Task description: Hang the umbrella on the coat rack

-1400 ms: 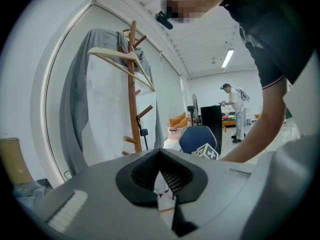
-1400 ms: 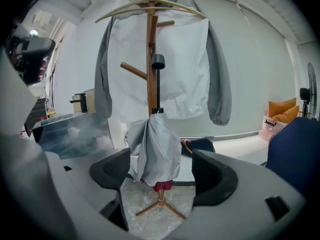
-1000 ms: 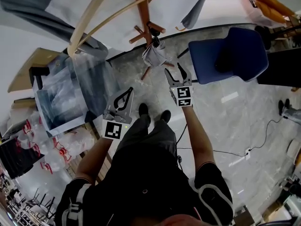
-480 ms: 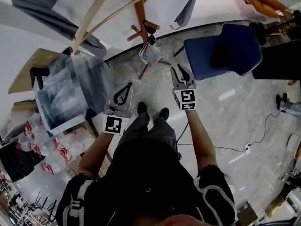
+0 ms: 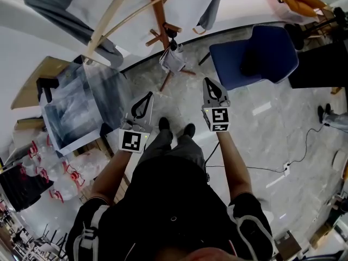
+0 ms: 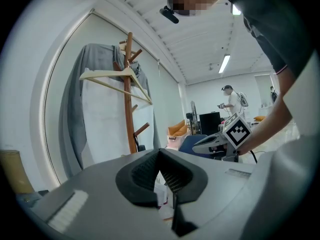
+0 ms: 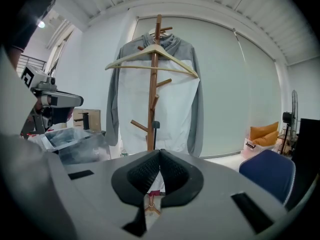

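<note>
Basically done: umbrella (image 5: 173, 60) hangs from a low peg on the coat rack (image 5: 159, 10). Left gripper (image 5: 148, 97) and right gripper (image 5: 209, 82) both have jaws together, empty. Back both hands straight off, clear of the pegs, so nothing knocks it loose.

Right gripper (image 5: 207, 82): jaws wide apart a second ago with the tips just beside the hanging umbrella (image 5: 173, 62), half closed at the midpoint, now fully together with nothing between them. The same gripper has drawn back from the umbrella toward the near right, so a clear strip of floor now lies between the two. Left gripper (image 5: 148, 97) has lifted slightly, and the head camera has tipped a little, so rack (image 5: 159, 20) and chair (image 5: 255, 58) sit further left in the view than before.
</note>
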A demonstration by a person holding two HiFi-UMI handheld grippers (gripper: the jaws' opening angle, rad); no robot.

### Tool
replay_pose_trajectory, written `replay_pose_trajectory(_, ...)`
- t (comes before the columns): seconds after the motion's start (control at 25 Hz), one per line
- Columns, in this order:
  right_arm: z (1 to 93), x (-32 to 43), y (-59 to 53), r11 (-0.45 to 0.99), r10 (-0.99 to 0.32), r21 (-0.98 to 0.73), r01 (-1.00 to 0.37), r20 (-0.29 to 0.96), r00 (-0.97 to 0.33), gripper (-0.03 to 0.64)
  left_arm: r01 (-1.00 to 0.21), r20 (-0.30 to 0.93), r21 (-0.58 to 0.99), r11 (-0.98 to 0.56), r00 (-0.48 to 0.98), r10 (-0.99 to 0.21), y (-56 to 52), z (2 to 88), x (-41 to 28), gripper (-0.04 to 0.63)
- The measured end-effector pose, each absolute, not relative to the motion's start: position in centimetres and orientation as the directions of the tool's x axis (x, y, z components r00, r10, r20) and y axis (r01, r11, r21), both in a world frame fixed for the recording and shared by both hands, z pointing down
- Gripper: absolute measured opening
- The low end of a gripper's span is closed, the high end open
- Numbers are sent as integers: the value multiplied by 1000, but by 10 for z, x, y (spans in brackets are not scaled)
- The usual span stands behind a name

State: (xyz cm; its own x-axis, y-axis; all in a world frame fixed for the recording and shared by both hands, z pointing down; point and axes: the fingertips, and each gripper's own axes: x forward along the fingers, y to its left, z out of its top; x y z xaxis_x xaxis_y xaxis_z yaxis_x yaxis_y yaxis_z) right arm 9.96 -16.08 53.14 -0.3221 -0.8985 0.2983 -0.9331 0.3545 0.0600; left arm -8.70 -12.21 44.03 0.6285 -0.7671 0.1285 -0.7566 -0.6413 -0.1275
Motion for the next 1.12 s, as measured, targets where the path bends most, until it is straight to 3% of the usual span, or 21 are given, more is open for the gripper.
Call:
replay_pose_trajectory(0.72, 447, 131, -106, 256, -941, 55, -965, 245, -235, 2, -777, 79, -105, -621, 616, -784, -113, 402, -88, 0)
replay_pose_trajectory(1.12, 399, 141, -81, 208, -970, 95, -974, 150, -192, 2, -783, 62, -108, -612, 609, -791, -110, 386, -98, 0)
